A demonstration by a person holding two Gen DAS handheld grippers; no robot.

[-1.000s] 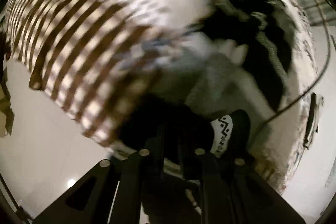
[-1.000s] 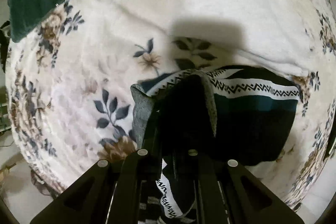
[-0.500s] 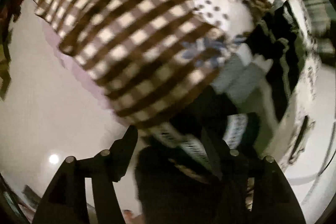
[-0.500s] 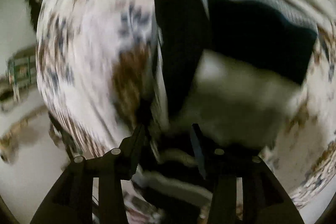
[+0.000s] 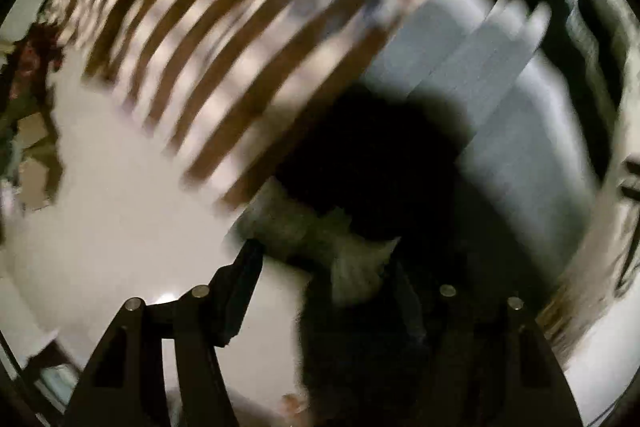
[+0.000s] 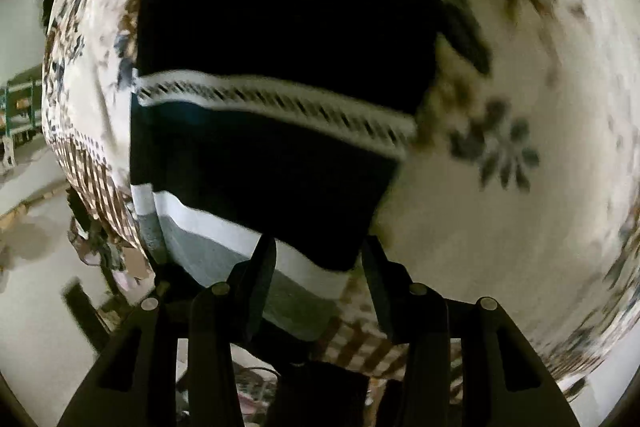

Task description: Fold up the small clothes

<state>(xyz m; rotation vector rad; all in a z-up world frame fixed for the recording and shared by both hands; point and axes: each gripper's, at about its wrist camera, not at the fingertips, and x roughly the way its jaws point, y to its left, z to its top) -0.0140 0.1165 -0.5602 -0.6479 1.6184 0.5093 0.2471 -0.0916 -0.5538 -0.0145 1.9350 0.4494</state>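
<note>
Two grippers, both with jaws standing apart and pressing on nothing. In the right wrist view the right gripper [image 6: 316, 267] hangs over the near edge of a folded knit garment [image 6: 280, 67] — dark, almost black wool crossed by a white band with a zigzag pattern, with a white stripe and a grey ribbed panel at its lower left. It fills the centre of the frame as a rough rectangle, lying flat on a fleecy cream blanket [image 6: 520, 47] printed with dark and brown flowers. A brown-and-cream checked cloth [image 6: 92, 171] shows at the left edge and again below the garment.

The left wrist view is heavily blurred. The left gripper [image 5: 324, 267] sits low in the frame, a dark fold of the garment and a pale fuzzy edge between its fingers, though no pad seems to press on it. Brown check stripes sweep across the upper left; grey knit streaks the upper right; pale glossy floor [image 5: 120, 207] lies lower left.

A second ago both grippers were clamped on the garment, the right lifting a corner of it; both sets of jaws have just been opening, and the cloth now lies released — flat and folded over. The right camera has pulled back toward the blanket's edge.
</note>
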